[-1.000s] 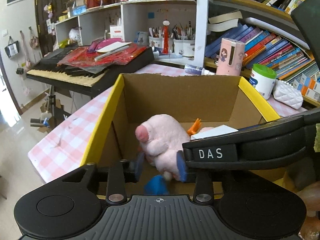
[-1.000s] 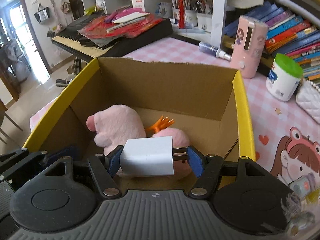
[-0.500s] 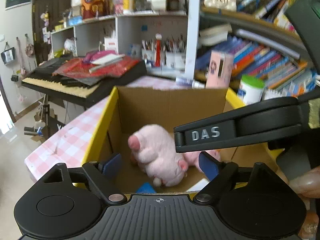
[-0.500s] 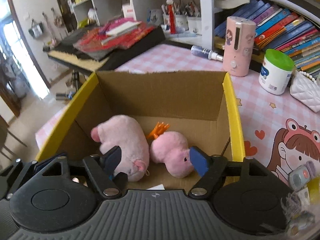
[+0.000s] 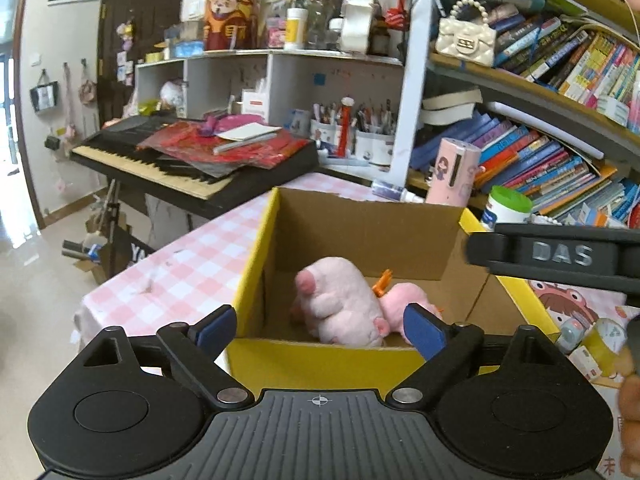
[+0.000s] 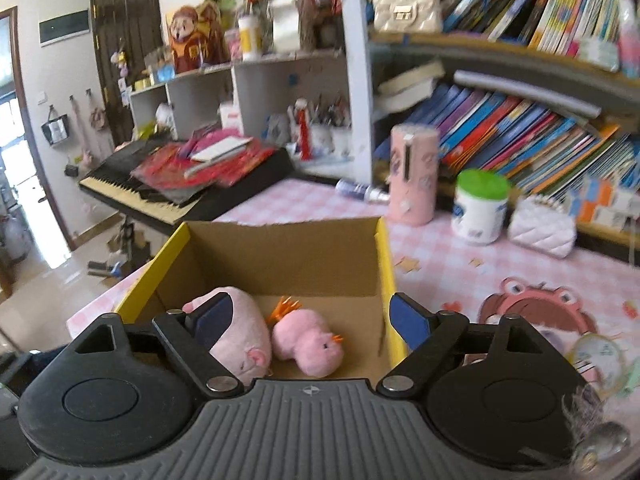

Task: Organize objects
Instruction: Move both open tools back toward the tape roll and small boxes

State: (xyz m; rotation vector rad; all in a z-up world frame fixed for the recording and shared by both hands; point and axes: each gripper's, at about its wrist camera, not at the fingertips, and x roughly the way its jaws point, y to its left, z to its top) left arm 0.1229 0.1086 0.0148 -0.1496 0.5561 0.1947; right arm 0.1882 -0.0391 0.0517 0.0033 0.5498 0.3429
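- Left gripper (image 5: 320, 330): jaws have just been opening, wide, nothing between them.
- Right gripper (image 6: 308, 318): likewise, empty.
- Just ahead, cardboard box (image 6: 280, 258); near wall hides its floor.
- Inside: fuzzy pig (image 5: 340, 304) beside chick (image 6: 310, 342).

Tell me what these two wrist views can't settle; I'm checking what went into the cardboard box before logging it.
- Near floor of the cardboard box: hidden in both views by its own front wall and the gripper bodies, so anything lying there can't be seen.
- Pink pig plush: partly covered in the right wrist view by a finger of the right gripper.
- Pink chick plush: mostly hidden in the left wrist view behind the pig.
- Book titles: motion-blurred in the right wrist view.
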